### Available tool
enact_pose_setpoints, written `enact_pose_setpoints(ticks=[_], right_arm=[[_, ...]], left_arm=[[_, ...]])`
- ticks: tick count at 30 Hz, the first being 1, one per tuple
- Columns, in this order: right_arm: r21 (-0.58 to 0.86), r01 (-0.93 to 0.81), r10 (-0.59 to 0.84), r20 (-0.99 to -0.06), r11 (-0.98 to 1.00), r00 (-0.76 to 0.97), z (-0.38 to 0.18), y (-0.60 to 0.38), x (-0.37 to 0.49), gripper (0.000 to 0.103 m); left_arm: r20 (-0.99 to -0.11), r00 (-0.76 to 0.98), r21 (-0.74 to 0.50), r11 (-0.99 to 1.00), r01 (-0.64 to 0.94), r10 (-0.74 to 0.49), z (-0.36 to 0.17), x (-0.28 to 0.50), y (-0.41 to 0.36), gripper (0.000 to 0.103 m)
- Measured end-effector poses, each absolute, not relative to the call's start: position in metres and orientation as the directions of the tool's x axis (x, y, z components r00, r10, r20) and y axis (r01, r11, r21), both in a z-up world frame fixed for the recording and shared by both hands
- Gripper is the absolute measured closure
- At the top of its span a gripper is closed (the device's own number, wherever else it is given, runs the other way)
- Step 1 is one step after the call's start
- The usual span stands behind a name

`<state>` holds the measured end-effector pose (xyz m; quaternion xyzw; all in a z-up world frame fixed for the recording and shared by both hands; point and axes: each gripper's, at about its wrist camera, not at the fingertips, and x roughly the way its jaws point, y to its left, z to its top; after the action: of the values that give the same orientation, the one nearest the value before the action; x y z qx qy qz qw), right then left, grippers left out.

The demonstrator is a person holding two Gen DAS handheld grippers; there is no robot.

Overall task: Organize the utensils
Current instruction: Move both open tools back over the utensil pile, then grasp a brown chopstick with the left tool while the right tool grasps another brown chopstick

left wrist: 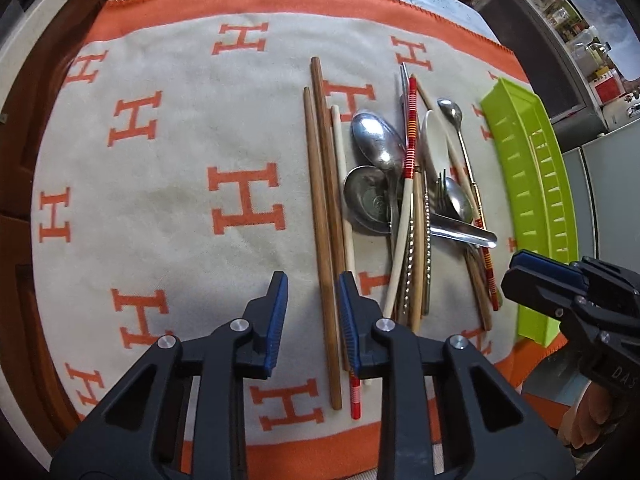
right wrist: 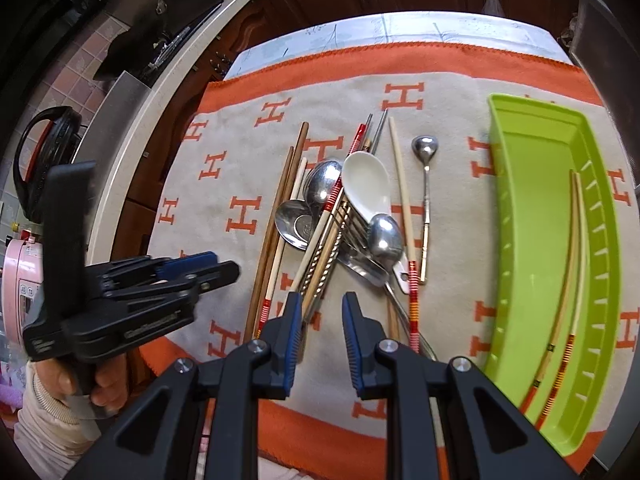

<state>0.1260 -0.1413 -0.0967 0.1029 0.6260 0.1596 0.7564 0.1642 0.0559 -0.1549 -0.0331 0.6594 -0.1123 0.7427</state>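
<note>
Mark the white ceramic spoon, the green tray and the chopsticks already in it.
white ceramic spoon (right wrist: 366, 178): right wrist view, bowl.
green tray (right wrist: 532, 152): right wrist view, bare floor.
chopsticks (right wrist: 570, 276): right wrist view, mid-shaft.

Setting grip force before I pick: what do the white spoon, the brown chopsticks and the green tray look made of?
White scoop-shaped spoon: probably glazed ceramic, being glossy, thick and opaque. Long brown chopsticks: matte wood, faint grain. Lime-green slotted tray: smooth moulded plastic, slightly shiny.
</note>
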Motion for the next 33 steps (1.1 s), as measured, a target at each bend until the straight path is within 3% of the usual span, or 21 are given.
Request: enact_pose_setpoints(ticks=[11, 23, 26, 28, 33], right_arm=[[0.35, -0.094, 0.361, -0.923, 0.932, 0.134, -0.115, -0.133, 0.138, 0.082], [0.352, -0.098, 0.362, -0.924, 0.931, 0.122, -0.119, -0.128, 0.139, 0.083], [0.355, -0.092, 0.365, -0.924, 0.93, 0.118, -0.121, -0.127, 0.14, 0.083], [0.362, -0.093, 0.371, -0.922, 0.928, 0.113, -0.122, -0.126, 0.14, 0.083], [0.392, -0.093, 0.4, -0.911, 0.915, 0.1, -0.125, -0.117, 0.145, 0.083]], left_arm=[[-0.984, 0.065, -0.154, 0.973, 0.172, -0.167, -0.173, 0.178, 0.036, 0.088], [-0.994, 0.069, -0.074, 0.976, 0.206, -0.09, -0.187, 0.184, 0.007, 0.088], [-0.993, 0.072, -0.076, 0.976, 0.202, -0.092, -0.188, 0.185, 0.003, 0.09], [-0.992, 0.075, -0.088, 0.98, 0.178, -0.102, -0.188, 0.185, 0.007, 0.099], [-0.985, 0.07, -0.152, 0.984, 0.098, -0.159, -0.187, 0.183, 0.025, 0.099]])
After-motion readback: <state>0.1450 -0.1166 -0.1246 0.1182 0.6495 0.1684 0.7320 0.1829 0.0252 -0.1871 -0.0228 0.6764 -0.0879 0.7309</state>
